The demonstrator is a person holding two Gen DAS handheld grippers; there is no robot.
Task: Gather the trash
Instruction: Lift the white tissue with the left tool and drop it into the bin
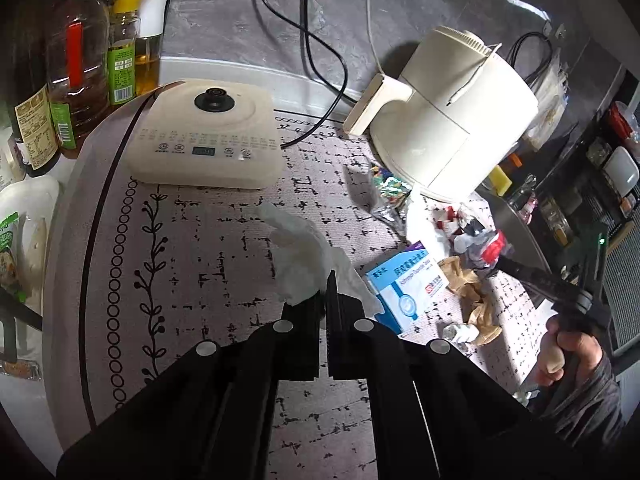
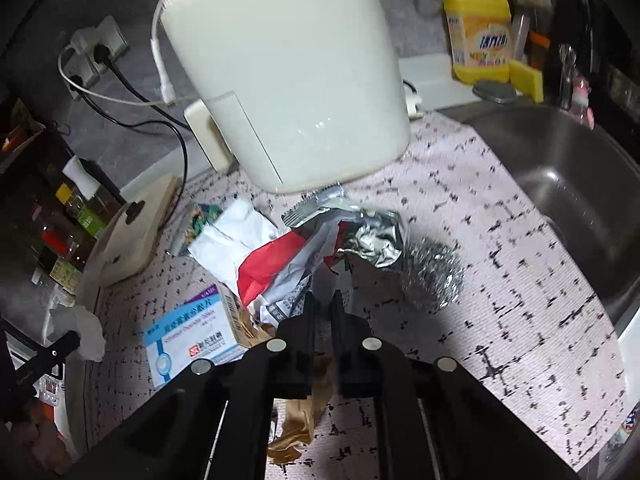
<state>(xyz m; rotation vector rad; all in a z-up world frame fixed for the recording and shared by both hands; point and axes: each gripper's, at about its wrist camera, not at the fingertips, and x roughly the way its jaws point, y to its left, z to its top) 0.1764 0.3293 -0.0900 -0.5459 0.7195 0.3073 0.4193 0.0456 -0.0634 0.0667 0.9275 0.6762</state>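
Note:
My left gripper (image 1: 326, 292) is shut on a crumpled white tissue (image 1: 300, 256), held just above the patterned mat (image 1: 180, 240). My right gripper (image 2: 324, 300) is shut on a crumpled foil and red wrapper (image 2: 320, 248), lifted above the mat (image 2: 500, 280). A blue and white medicine box (image 1: 408, 288) lies right of the tissue, also in the right wrist view (image 2: 188, 336). Brown crumpled paper (image 1: 472, 292) lies beyond the box and under my right gripper (image 2: 304, 420). More wrappers (image 1: 388, 192) lie by the air fryer.
A white air fryer (image 1: 448, 112) stands at the back. A cream kettle base (image 1: 208, 136) sits at the left with oil bottles (image 1: 76, 64) behind. A steel scourer (image 2: 436, 280) lies near the sink (image 2: 580, 200). Yellow detergent (image 2: 480, 28) stands behind.

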